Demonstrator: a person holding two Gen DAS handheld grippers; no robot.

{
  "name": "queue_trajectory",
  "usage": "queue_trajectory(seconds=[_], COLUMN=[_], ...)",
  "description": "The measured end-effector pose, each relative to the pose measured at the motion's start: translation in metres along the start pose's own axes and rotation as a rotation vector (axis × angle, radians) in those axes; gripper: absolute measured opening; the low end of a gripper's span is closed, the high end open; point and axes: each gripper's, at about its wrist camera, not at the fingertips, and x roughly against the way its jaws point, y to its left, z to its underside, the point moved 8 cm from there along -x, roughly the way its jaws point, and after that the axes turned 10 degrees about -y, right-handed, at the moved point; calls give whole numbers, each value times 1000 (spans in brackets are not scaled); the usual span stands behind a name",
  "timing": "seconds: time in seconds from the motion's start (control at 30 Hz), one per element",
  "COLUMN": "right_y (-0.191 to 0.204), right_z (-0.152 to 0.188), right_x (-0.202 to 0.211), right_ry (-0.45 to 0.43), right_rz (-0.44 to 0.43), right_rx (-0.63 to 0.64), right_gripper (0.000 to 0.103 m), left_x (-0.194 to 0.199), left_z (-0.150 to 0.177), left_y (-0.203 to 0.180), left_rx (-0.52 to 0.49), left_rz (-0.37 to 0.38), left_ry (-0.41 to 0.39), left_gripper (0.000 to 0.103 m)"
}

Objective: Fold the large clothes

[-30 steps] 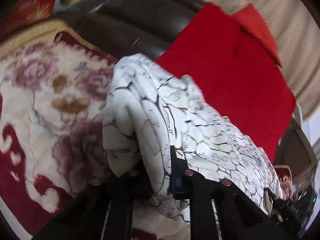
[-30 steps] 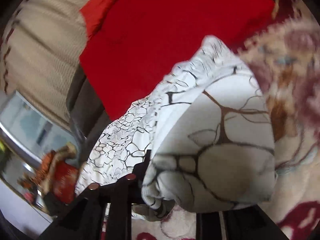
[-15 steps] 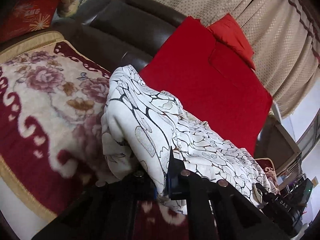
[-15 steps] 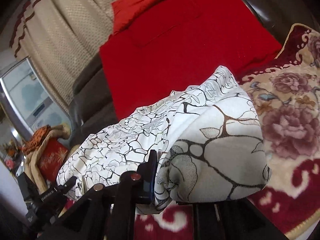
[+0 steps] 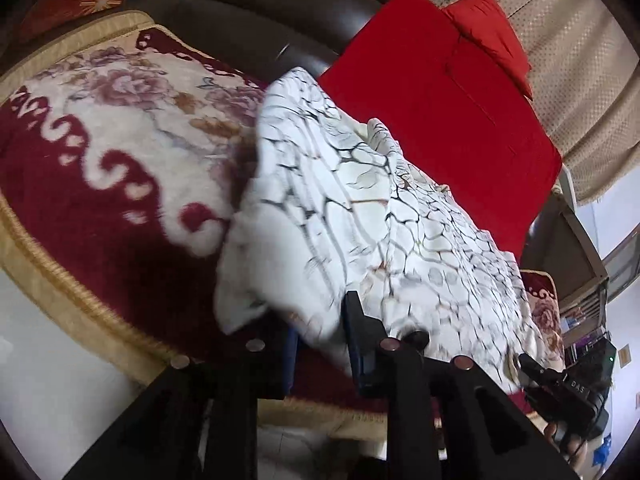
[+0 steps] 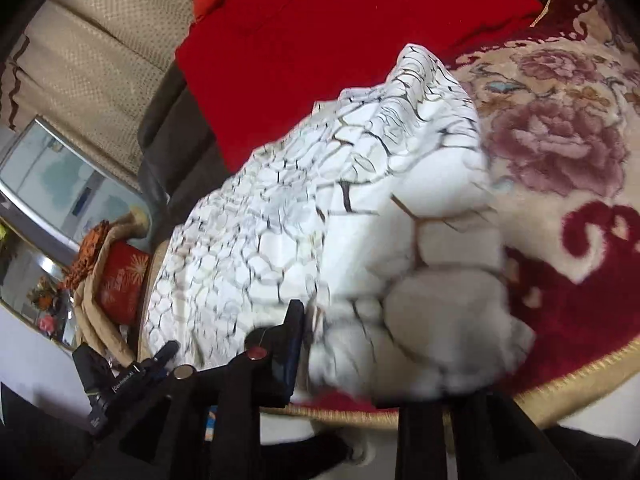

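On the flowered blanket (image 5: 120, 128) at left lies the white patterned garment (image 5: 360, 208), bunched in a long ridge, red cloth (image 5: 440, 112) beyond it at far right. Left claw (image 5: 320, 344) is spreading, a fold of garment between its fingers (pads no longer pressing). Right claw (image 6: 360, 360) is spreading too, garment (image 6: 320, 220) bulging across it.

The garment (image 5: 380, 216) in front of me is thin, smooth white cloth with a crackle print. My blanket (image 5: 120, 152) below it is thick, fuzzy pile. The sofa (image 5: 248, 20) looks like glossy dark leather; the red cover (image 5: 440, 112) is matt cloth. My fingers (image 5: 360, 344) are matt black plastic.
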Motion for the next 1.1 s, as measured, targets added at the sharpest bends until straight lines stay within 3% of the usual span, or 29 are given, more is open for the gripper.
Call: queue_trajectory(seconds=[0.07, 0.2, 0.4, 0.5, 0.6, 0.77, 0.83, 0.93, 1.1], right_y=[-7, -20, -11, -4, -5, -29, -50, -78, -81], right_z=[7, 19, -33, -74, -103, -134, -137, -137, -140], right_x=[15, 50, 77, 49, 4, -64, -89, -118, -107], right_ry=[53, 113, -30, -100, -80, -48, -6, 28, -30], right_rz=[20, 16, 17, 47, 113, 251, 304, 294, 250], right_rx=[29, 84, 166, 182, 173, 115, 55, -32, -47], right_gripper=[30, 30, 30, 30, 30, 30, 30, 34, 36], left_x=[18, 50, 37, 2, -41, -112, -129, -148, -153], left_z=[1, -21, -74, -84, -86, -82, -84, -86, -85], left_y=[15, 27, -24, -56, -75, -61, -49, -39, -33], left_rx=[5, -46, -224, -309, -373, -426, -442, -448, -402], left_rz=[-27, -114, -93, -89, -117, -273, -316, -327, -302], left_ry=[9, -57, -141, -116, -54, 64, 68, 79, 81], left_gripper=[26, 27, 31, 41, 49, 58, 75, 83, 86])
